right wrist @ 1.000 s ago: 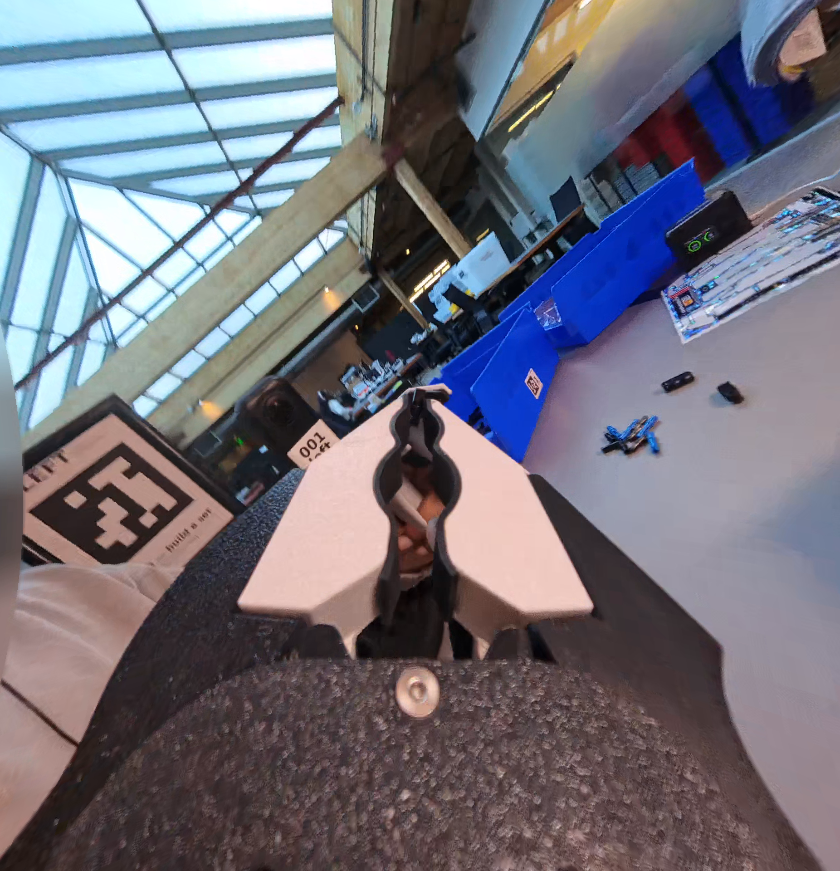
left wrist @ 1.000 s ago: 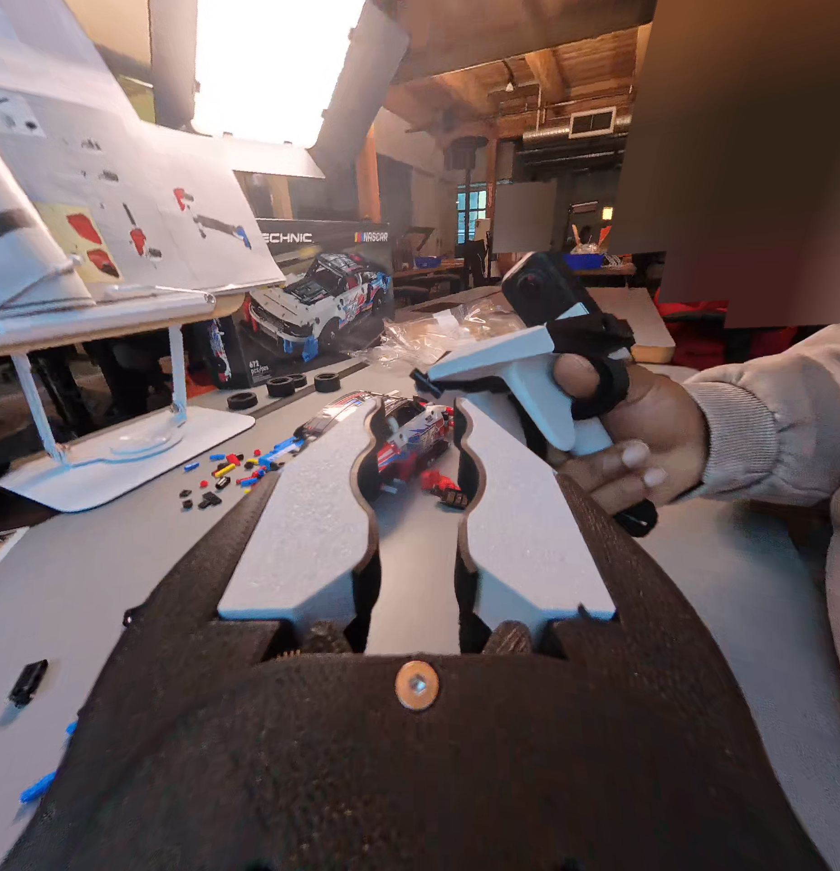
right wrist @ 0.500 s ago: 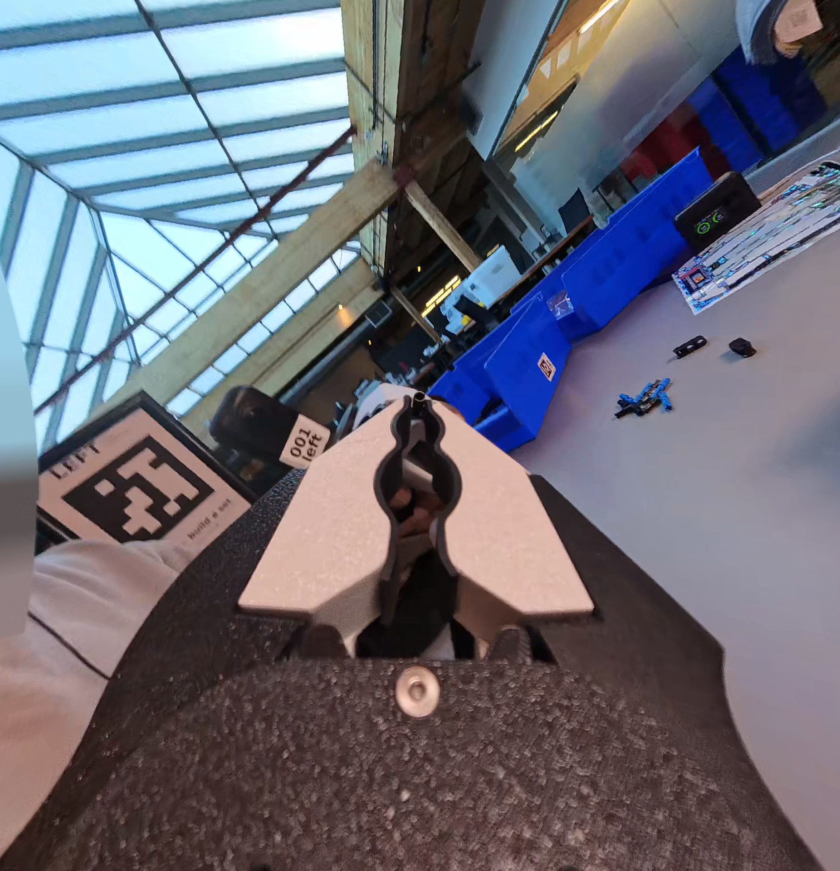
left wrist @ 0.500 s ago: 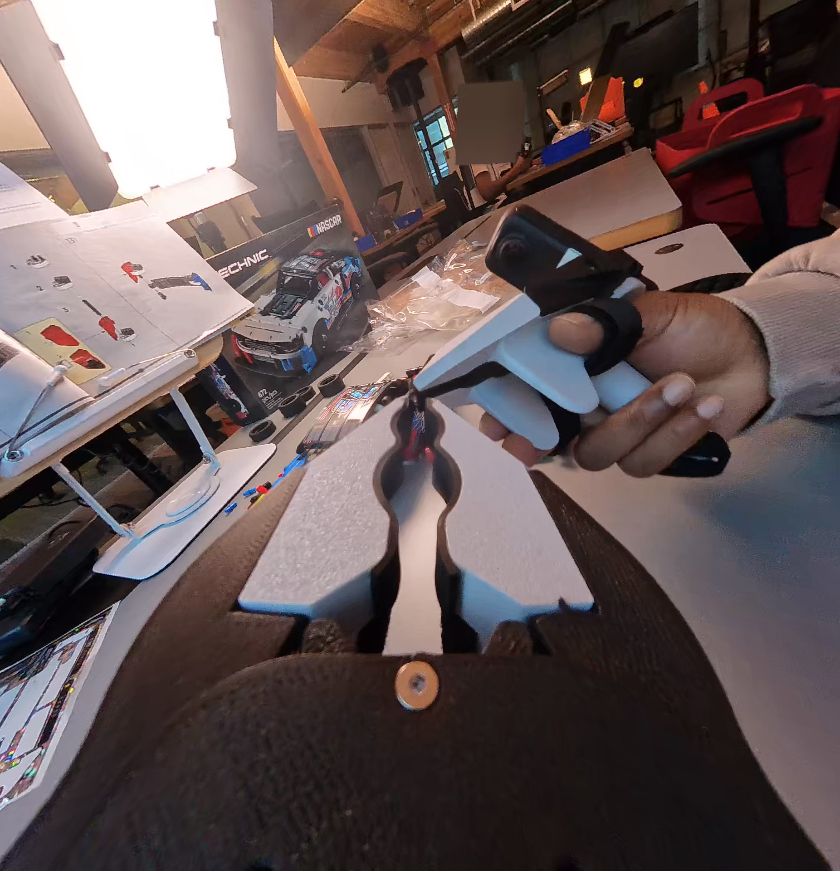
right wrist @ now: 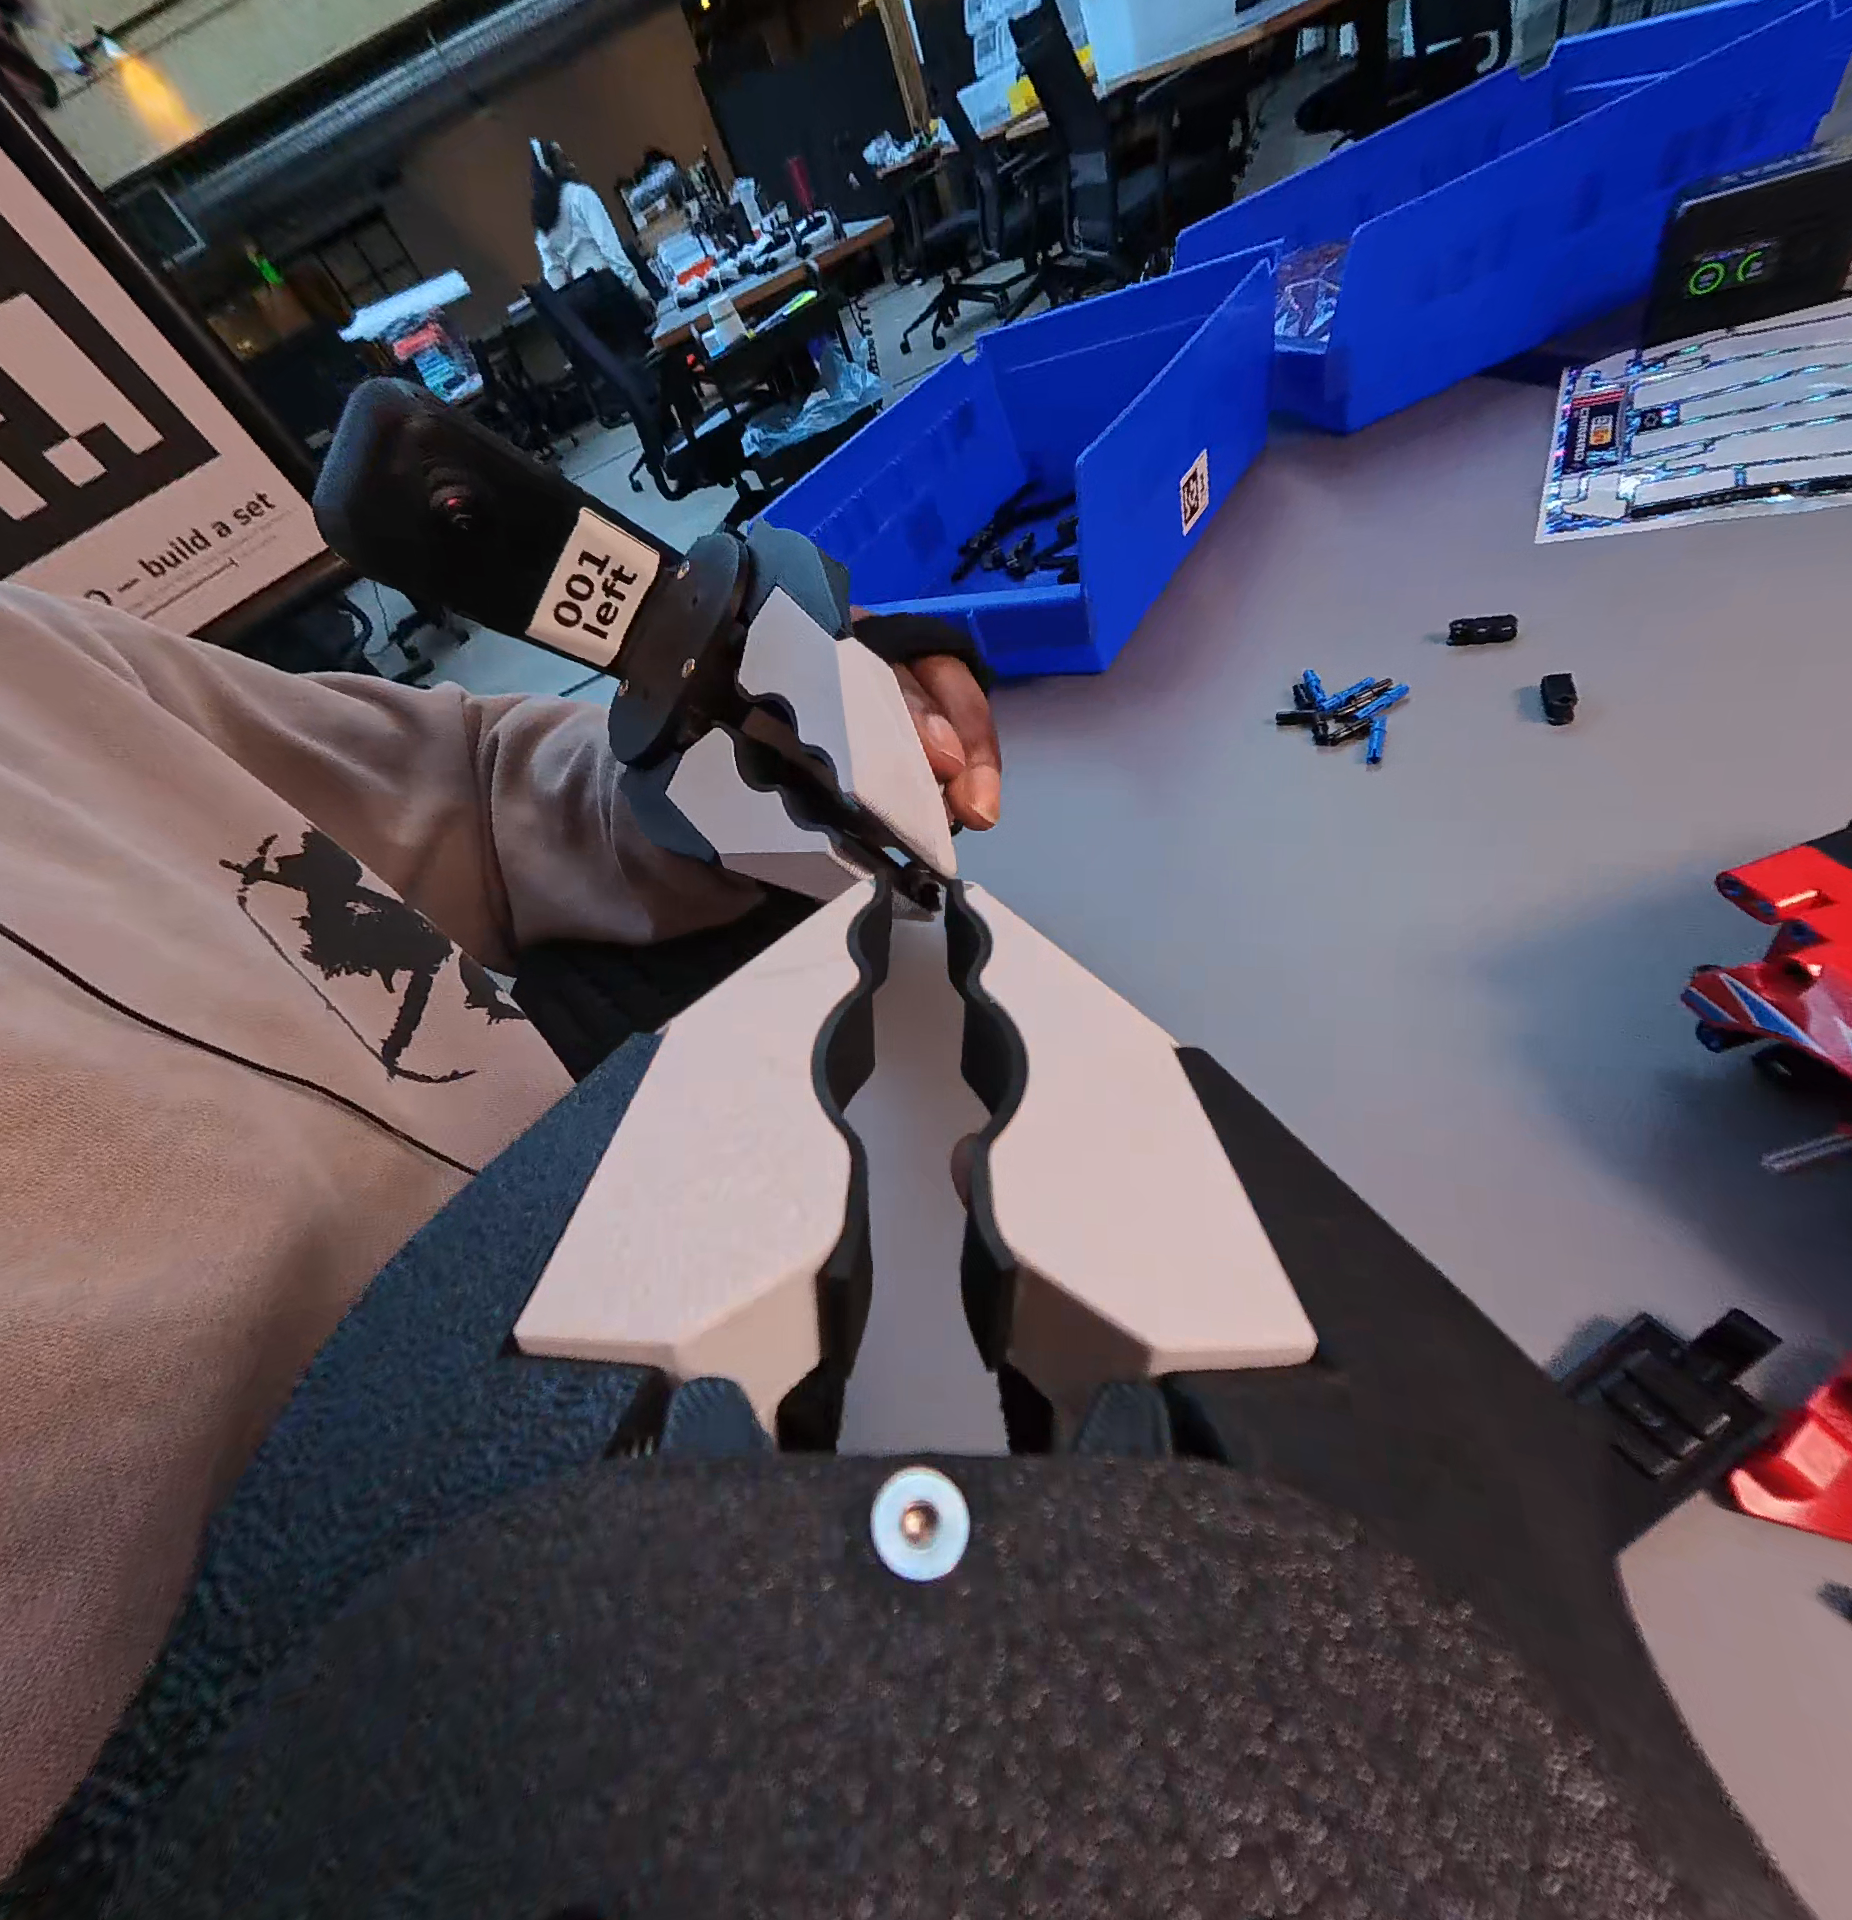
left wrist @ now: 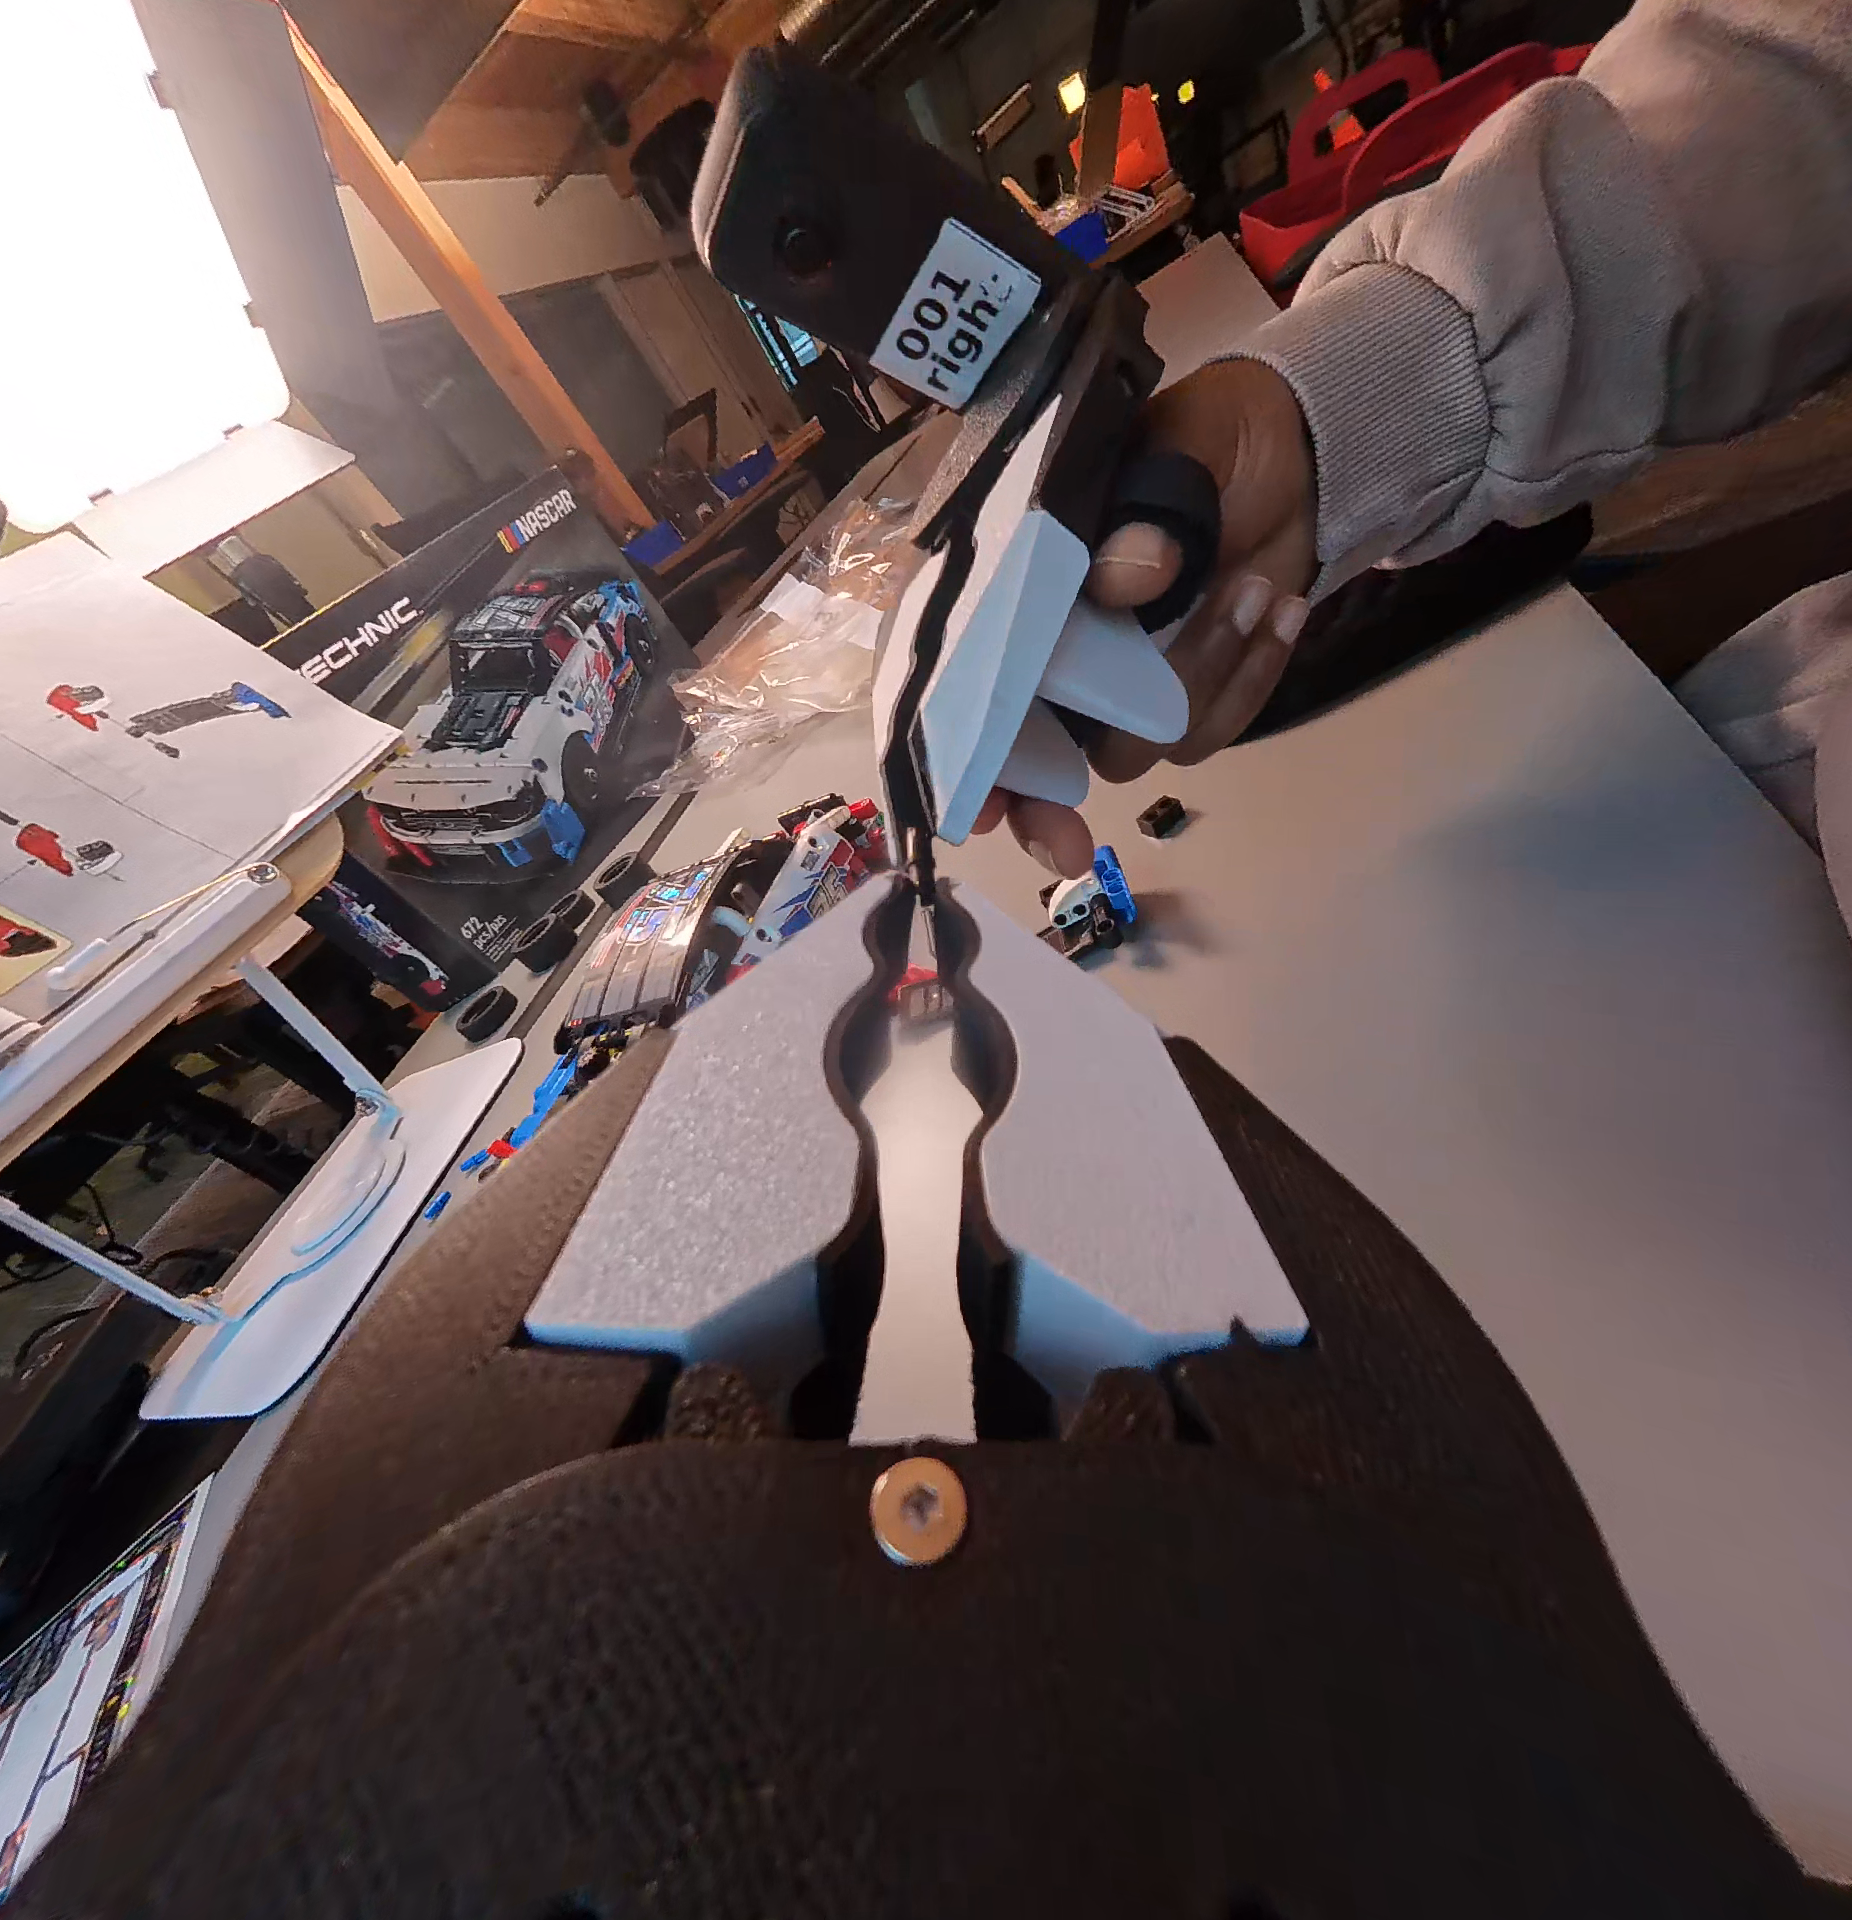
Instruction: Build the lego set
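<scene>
My left gripper (left wrist: 917,891) and right gripper (right wrist: 917,899) meet tip to tip above the grey table (left wrist: 1473,1039). A small black pin (right wrist: 927,891) sits between the tips, and both sets of jaws are closed on it. In the left wrist view the right gripper (left wrist: 909,836) comes down from above, and the pin (left wrist: 930,909) reaches into my left tips. In the right wrist view the left gripper (right wrist: 917,878) comes in from the upper left. The part-built race car (left wrist: 714,925) lies beyond the tips. Its red end (right wrist: 1815,966) shows at the right.
A small white and blue sub-assembly (left wrist: 1088,904) and a black piece (left wrist: 1161,819) lie near the right hand. The instruction booklet on its stand (left wrist: 122,748), the set box (left wrist: 506,686) and tyres (left wrist: 548,935) are left. Blue bins (right wrist: 1088,488), a sticker sheet (right wrist: 1732,436) and loose pins (right wrist: 1343,712) lie beyond. Both grippers' tips are roughly 20 centimetres from the part-built race car (left wrist: 714,925).
My left gripper went from open to shut. Both grippers tilted down toward the table and came together tip to tip. The right wrist view swung from the ceiling to the tabletop.
</scene>
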`<action>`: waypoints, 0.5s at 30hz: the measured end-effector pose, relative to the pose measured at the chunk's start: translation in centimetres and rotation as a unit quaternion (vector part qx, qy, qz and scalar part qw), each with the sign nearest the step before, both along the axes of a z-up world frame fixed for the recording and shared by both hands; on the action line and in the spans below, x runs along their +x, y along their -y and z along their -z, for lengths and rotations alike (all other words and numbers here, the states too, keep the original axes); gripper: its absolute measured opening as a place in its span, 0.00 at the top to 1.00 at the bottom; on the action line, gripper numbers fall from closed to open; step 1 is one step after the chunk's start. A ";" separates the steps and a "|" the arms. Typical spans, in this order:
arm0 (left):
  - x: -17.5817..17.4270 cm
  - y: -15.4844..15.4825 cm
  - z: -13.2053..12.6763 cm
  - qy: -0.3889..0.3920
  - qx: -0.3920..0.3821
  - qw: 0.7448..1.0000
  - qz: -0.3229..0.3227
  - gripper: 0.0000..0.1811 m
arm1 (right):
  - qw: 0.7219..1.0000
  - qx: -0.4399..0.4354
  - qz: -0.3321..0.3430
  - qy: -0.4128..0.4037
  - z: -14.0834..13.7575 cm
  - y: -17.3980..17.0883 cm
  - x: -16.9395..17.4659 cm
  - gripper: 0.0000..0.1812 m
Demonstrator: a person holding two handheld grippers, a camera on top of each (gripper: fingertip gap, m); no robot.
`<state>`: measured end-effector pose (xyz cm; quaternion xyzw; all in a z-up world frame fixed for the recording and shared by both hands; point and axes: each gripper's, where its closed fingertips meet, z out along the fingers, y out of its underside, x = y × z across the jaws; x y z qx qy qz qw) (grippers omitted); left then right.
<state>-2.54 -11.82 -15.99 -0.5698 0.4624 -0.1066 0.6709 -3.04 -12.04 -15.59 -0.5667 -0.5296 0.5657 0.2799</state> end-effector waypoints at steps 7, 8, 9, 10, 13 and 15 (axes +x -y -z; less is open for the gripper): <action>0.1 0.0 0.2 -0.004 -0.003 1.000 0.000 0.99 | 1.000 0.012 0.004 0.006 0.3 -0.2 -0.1 0.97; 0.1 0.0 0.3 -0.005 -0.004 1.000 0.000 0.99 | 1.000 0.009 0.004 0.004 0.3 -0.2 -0.1 0.97; 0.1 0.0 0.3 -0.005 -0.004 1.000 0.001 0.99 | 1.000 0.006 0.003 0.004 0.2 -0.2 -0.1 0.97; 0.1 0.0 0.3 -0.005 -0.004 1.000 0.001 0.99 | 1.000 0.007 0.003 0.004 0.2 -0.2 -0.2 0.97; 0.1 0.0 0.3 -0.005 -0.005 1.000 0.000 0.99 | 1.000 0.011 0.000 0.007 0.4 -0.1 -0.2 0.98; 0.1 -0.1 0.3 -0.004 -0.005 1.000 0.000 0.99 | 1.000 0.011 -0.001 0.007 0.3 -0.1 -0.2 0.99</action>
